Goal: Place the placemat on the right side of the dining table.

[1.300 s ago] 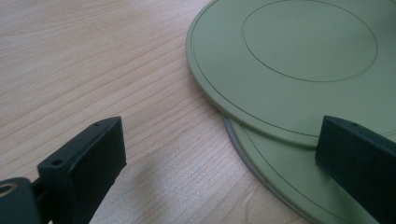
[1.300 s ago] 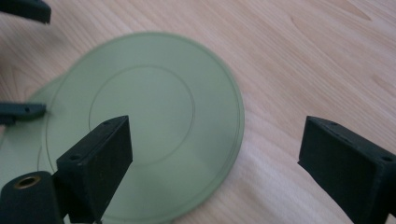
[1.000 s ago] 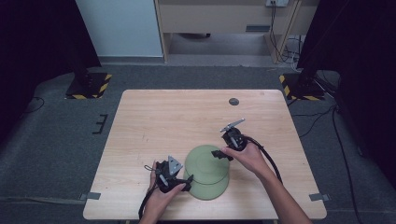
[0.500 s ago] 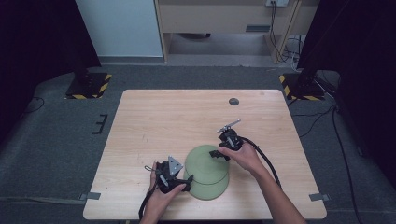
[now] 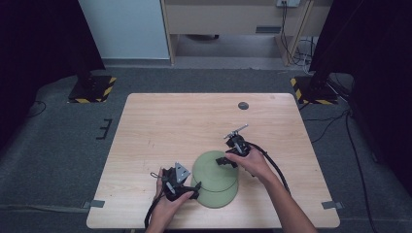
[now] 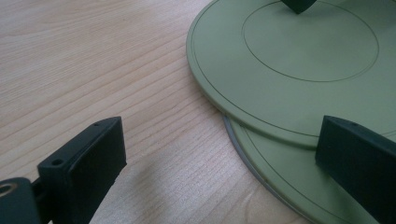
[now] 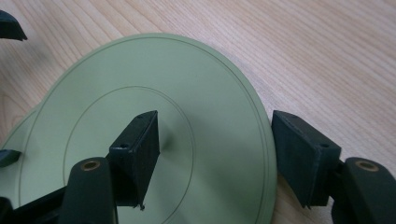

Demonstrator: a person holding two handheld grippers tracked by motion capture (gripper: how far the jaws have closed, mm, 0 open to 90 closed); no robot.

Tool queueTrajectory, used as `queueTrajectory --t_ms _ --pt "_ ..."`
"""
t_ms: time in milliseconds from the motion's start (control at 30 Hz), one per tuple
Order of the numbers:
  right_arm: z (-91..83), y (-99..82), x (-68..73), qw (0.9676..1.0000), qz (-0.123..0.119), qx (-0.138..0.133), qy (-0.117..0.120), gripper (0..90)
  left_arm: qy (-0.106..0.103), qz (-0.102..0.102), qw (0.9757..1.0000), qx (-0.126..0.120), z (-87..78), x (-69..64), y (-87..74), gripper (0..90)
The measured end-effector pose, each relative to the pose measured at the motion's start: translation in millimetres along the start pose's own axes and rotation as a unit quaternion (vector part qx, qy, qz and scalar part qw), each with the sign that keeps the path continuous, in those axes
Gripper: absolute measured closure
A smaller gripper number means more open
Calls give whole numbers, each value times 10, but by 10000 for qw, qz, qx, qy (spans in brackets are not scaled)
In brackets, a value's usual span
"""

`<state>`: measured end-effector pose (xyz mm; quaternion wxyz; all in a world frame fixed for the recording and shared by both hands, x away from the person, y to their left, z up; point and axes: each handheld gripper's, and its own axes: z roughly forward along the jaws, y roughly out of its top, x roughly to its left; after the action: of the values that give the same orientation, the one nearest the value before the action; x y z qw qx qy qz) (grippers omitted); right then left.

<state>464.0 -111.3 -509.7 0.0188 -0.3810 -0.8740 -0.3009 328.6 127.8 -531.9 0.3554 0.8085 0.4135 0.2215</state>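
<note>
While two green plates [image 5: 215, 178] lie stacked askew near the tabletop's [image 5: 160, 121] front edge, the right claw [image 7: 212, 154], having just been closing, straddles the upper plate's rim unclenched, and the left claw [image 6: 219, 154] gapes beside them.

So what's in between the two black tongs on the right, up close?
In the right gripper view, the rim of the top green plate sits between the right tongs: one jaw over the plate, one outside its edge above the table.
</note>
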Motion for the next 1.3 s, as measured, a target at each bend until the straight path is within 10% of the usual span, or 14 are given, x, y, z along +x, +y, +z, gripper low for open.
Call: queueTrajectory --t_ms 767,1300 --pt "-334 42 226 9964 -830 -25 -164 648 5 -2 10000 27 3 3 6 5" --pt "-365 50 164 9962 -789 -38 -365 854 47 20 10000 13 -3 -7 8 5"
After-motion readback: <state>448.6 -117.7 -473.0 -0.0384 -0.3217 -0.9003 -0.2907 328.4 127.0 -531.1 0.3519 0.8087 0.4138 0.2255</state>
